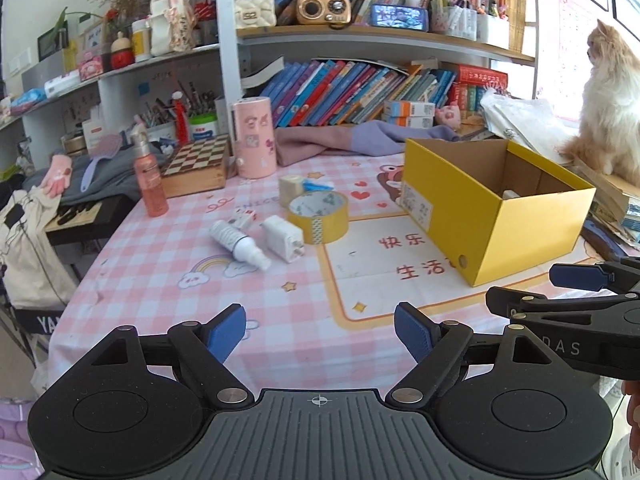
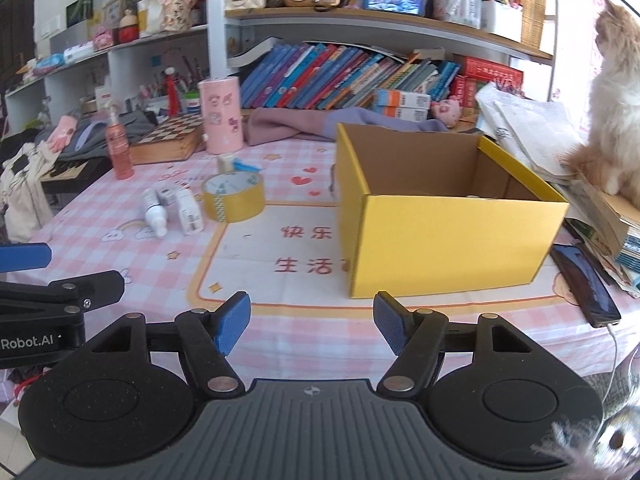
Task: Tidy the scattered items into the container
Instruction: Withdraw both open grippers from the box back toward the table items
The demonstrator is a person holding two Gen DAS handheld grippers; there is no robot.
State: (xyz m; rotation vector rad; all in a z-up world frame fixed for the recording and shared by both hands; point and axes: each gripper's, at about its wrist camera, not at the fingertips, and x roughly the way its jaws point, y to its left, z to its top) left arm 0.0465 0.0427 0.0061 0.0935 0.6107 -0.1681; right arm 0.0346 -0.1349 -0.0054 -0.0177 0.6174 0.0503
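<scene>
Yellow cardboard box [image 2: 448,240] stands open on pink checked tablecloth [image 1: 160,272]; inside, only a pale item at the bottom, too hidden to name. Left of box, well apart from it: yellow tape roll [image 1: 319,216], white charger plug [image 1: 283,238], white spray bottle [image 1: 240,244], small carton [image 1: 244,218], all lying loose. L gripper [image 1: 320,332] w/ jaws wide apart, nothing btwn them, hovering over cloth. R gripper [image 2: 311,326] jaws apart, empty, just before box front.

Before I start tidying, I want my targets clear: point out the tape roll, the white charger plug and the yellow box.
tape roll [image 1: 320,220]: left wrist view, yellow outer side.
white charger plug [image 1: 282,237]: left wrist view, top face.
yellow box [image 2: 452,244]: right wrist view, front wall.
</scene>
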